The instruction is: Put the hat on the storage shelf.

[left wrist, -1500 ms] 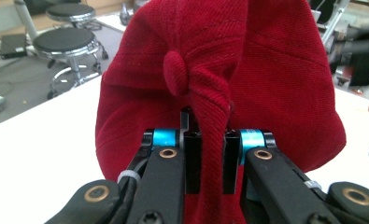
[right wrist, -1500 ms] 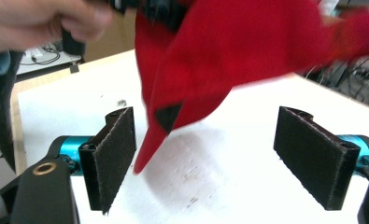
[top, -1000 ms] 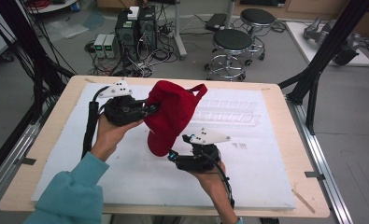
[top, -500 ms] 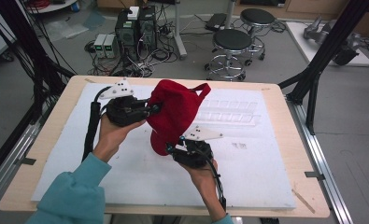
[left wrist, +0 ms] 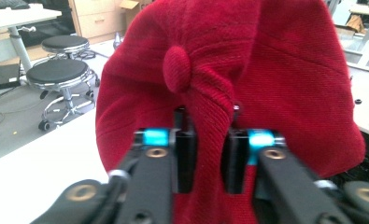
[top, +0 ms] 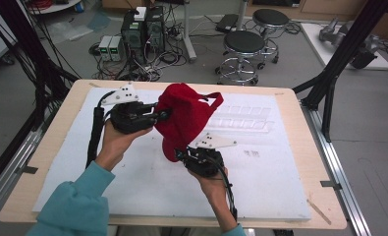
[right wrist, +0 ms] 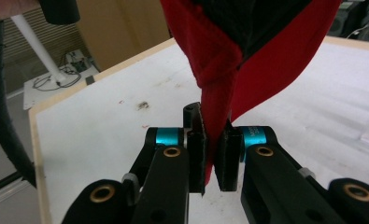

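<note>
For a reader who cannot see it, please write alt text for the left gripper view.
A red cap is held up, a fold of its crown pinched between the two black jaws of the left hand-held gripper, just below the cap's top button. Behind it are a white table surface and black stools.

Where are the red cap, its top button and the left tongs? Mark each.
red cap (top: pixel 189 115), high view, on its crown.
top button (left wrist: pixel 177 69), left gripper view, on the button's middle.
left tongs (left wrist: pixel 209 161), left gripper view, between the tips.
</note>
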Available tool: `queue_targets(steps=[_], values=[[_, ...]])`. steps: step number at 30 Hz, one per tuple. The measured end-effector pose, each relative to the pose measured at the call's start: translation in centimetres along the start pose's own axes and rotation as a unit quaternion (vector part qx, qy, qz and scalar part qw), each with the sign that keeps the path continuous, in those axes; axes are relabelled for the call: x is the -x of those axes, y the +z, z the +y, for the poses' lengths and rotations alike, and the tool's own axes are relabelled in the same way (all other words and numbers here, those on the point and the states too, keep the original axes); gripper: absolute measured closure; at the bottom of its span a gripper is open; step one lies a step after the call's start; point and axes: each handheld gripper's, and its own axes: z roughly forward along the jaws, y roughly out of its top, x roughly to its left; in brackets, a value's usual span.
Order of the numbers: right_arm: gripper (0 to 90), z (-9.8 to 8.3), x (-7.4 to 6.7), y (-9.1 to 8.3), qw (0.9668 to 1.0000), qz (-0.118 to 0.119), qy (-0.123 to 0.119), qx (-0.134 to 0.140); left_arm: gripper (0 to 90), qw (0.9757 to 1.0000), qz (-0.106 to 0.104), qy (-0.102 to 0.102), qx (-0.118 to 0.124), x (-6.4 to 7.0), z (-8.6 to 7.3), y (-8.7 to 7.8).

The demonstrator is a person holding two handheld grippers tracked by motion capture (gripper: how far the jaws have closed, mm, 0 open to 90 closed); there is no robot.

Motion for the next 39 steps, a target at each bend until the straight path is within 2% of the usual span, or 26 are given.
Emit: queue_targets(steps=[2,3,4,6,8,9,11,12,14,19,24,25,31,35,39], values=[[85.3,0.0,0.0,-0.1,1.0000,-0.002,-0.003,0.003,60.9,1.0000,0.002,0.001,0.002,0.0,0.0,0.0],[85.3,0.0,0.0,-0.2,1.0000,-0.004,-0.006,0.006,51.3,1.0000,0.009,0.001,0.003,0.0,0.0,0.0],[85.3,0.1,-0.1,-0.3,0.9999,-0.005,-0.011,0.007,42.8,0.9996,0.028,0.005,0.002,0.0,0.0,0.0],[85.3,0.1,-0.1,-0.6,0.9999,-0.009,-0.008,0.010,33.7,0.9995,0.030,0.003,0.007,-0.1,0.0,-0.1],[85.3,0.2,0.0,-0.8,0.9997,-0.014,-0.013,0.014,18.4,0.9996,0.025,-0.003,0.010,-0.3,-0.2,-0.2],[85.3,0.2,0.1,-0.9,0.9997,-0.016,-0.014,0.015,14.3,0.9996,0.025,-0.003,0.010,-0.3,-0.2,-0.2],[85.3,0.2,0.2,-1.1,0.9996,-0.017,-0.013,0.017,13.2,0.9997,0.021,-0.009,0.012,-0.6,-0.3,-0.4],[85.3,0.2,0.5,-1.4,0.9994,-0.021,-0.016,0.022,11.2,0.9995,0.026,-0.013,0.012,-0.7,-0.4,-0.6],[85.3,0.3,0.8,-1.6,0.9992,-0.027,-0.017,0.024,9.3,0.9991,0.040,-0.009,0.010,-1.2,-0.8,-1.1],[85.2,0.8,1.6,-2.4,0.9985,-0.043,-0.019,0.030,9.4,0.9990,0.043,-0.013,0.008,-1.8,-1.6,-2.2],[85.3,1.7,2.5,-3.3,0.9971,-0.061,-0.025,0.038,9.4,0.9986,0.052,-0.011,-0.005,-2.1,-3.0,-3.2],[85.3,1.7,2.6,-3.4,0.9968,-0.064,-0.026,0.040,9.4,0.9982,0.057,-0.009,-0.017,-2.2,-3.6,-3.5],[85.2,3.0,4.0,-4.1,0.9944,-0.089,-0.036,0.045,10.1,0.9973,0.068,-0.008,-0.028,-2.6,-6.6,-5.4],[85.2,4.0,4.9,-4.8,0.9924,-0.103,-0.045,0.051,11.8,0.9961,0.079,-0.025,-0.031,-3.4,-9.2,-6.9],[85.2,5.0,6.0,-5.2,0.9900,-0.118,-0.054,0.055,11.8,0.9955,0.085,-0.033,-0.027,-4.1,-11.3,-8.2]])
